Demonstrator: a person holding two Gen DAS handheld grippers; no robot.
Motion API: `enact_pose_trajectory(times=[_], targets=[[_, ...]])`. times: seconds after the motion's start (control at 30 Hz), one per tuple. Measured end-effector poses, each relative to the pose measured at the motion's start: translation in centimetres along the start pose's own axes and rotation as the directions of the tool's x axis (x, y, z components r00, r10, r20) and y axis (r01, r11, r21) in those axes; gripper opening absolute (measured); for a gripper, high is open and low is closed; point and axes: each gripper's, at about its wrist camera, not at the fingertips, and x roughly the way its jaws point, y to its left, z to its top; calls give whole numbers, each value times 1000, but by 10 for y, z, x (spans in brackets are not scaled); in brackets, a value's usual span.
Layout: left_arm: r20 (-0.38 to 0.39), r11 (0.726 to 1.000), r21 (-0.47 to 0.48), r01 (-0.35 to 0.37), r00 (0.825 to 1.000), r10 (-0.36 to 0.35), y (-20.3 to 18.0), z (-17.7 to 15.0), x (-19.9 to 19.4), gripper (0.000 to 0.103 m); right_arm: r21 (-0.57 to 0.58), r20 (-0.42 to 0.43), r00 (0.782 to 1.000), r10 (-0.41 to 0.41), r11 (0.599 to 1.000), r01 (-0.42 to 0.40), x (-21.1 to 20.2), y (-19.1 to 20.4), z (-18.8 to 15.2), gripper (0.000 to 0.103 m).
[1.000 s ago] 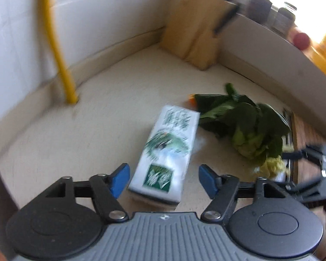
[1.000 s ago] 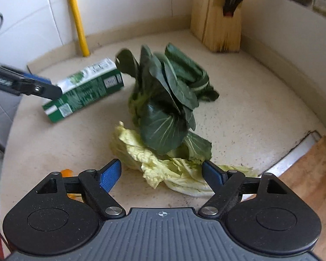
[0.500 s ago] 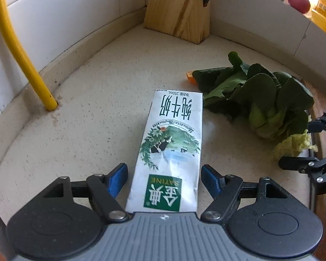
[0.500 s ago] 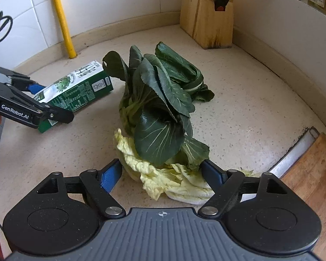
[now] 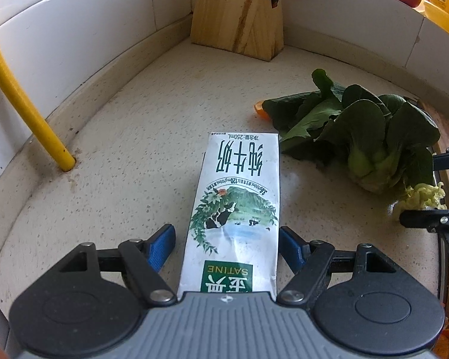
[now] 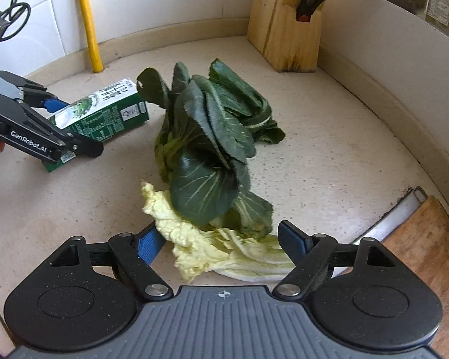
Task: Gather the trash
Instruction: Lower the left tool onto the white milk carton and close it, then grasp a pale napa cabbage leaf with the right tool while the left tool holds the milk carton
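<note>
Milk carton lay flat on the speckled bench, its printed face up, and my left tool straddled its near end with both blue pads spread wide. The right-hand pad sat just at the carton's edge, though I could not tell whether it touched; the left-hand pad stood clear of it. Nothing was gripped. From the right wrist view I saw the same carton between those open fingers, just beside a bunch of dark leafy greens. A pale cabbage leaf lay under the near side of the greens, and my right tool was spread wide on either side of it, holding nothing. An orange scrap peeked out at the far side of the greens. A wooden knife block stood in the tiled corner, a yellow pipe rose from the bench by the wall, and a wooden board lay to my right.
</note>
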Motion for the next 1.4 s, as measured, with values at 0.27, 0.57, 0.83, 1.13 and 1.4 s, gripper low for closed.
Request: enact_pose_trajectory(times=[0.27, 0.57, 0.83, 1.13, 1.4], targets=[[33, 999, -4, 35, 999, -35, -1, -2, -3, 50, -17, -23, 1000, 3, 1000, -3, 5, -5, -3, 86], [29, 997, -48, 65, 998, -64, 4, -8, -11, 50, 10, -57, 998, -8, 1000, 8, 0, -8, 0, 68], [17, 987, -111, 114, 993, -113, 18, -19, -20, 50, 77, -127, 982, 143, 988, -134, -21, 12, -1, 32], [19, 988, -98, 120, 993, -119, 19, -18, -19, 50, -68, -108, 990, 90, 993, -98, -3, 23, 6, 57], [52, 993, -60, 99, 994, -96, 11, -9, -11, 49, 60, -126, 984, 126, 991, -119, -10, 21, 3, 28]])
